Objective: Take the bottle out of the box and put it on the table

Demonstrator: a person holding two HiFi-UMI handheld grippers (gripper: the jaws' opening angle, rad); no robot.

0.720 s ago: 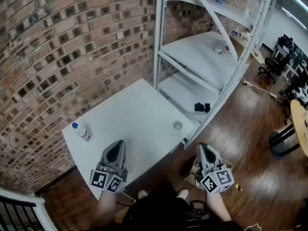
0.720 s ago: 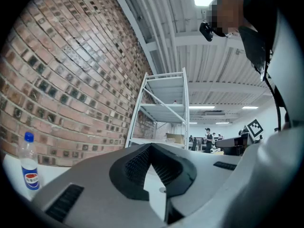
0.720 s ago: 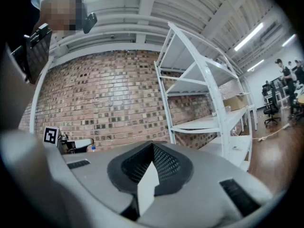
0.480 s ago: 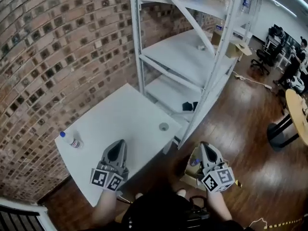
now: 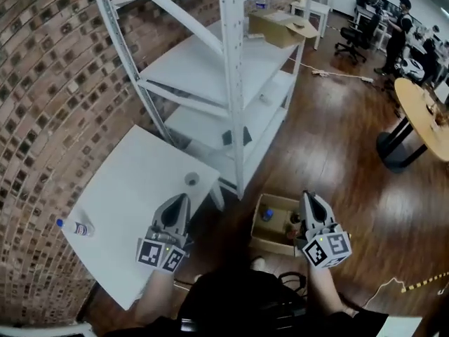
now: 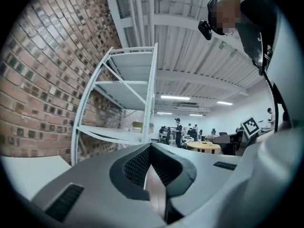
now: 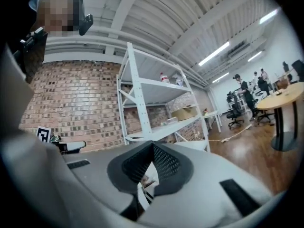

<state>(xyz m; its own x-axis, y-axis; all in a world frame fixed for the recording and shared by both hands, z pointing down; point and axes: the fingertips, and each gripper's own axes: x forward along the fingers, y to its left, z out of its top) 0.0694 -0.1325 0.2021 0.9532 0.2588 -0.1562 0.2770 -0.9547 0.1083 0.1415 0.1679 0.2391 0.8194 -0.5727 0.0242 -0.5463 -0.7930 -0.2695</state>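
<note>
While rt claw [image 5: 309,198] is shut, bottle [image 5: 267,215] lies left, in box [image 5: 270,245].

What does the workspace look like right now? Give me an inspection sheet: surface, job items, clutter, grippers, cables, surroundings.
Surface: white table, mostly bare.
Job's things: cardboard box on the floor, blue-capped bottle inside; second bottle on the table.
Clutter: small round item near the table's corner; other box contents unclear.
Grippers: left gripper over the table's edge, right gripper by the box; both shut, empty.
Cables: white cable across the floor.
Surroundings: brick wall, white shelving rack, round wooden table, people at desks.
</note>
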